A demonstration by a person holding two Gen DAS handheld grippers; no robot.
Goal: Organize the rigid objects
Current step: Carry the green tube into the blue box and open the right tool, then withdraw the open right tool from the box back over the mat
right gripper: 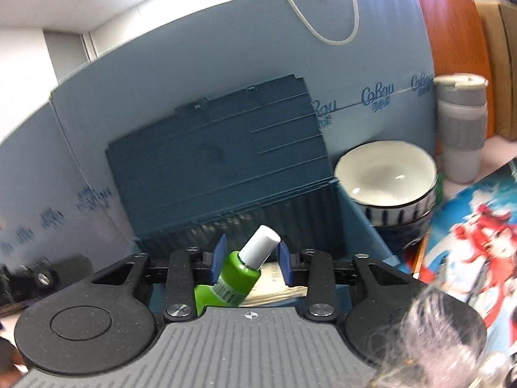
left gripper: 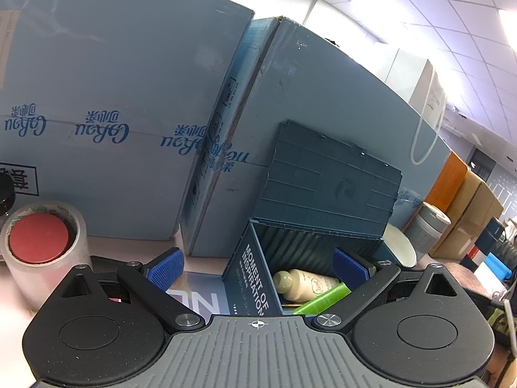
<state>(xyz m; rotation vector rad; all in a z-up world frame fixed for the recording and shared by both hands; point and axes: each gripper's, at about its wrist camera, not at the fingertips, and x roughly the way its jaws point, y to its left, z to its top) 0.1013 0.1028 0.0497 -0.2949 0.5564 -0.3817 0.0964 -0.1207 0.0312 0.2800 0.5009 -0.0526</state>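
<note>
A dark blue storage box [left gripper: 248, 278] stands open with its lid [left gripper: 326, 177] leaning back against a light blue carton. Inside lie a cream bottle [left gripper: 303, 283] and a green tube [left gripper: 323, 300]. My left gripper [left gripper: 258, 266] is open and empty, just in front of the box. In the right wrist view the same box [right gripper: 362, 226] and lid [right gripper: 219, 158] show. My right gripper [right gripper: 250, 260] hangs over the box. The green tube with a white cap [right gripper: 240, 274] sits between its blue pads [right gripper: 219, 258], which stand a little apart from it.
A tape roll with a red puck inside [left gripper: 42, 242] stands at the left. Large light blue cartons [left gripper: 113, 113] form the back wall. A white-lined bowl [right gripper: 387, 174], a grey tumbler [right gripper: 462, 129] and an anime picture [right gripper: 478, 226] sit to the right of the box.
</note>
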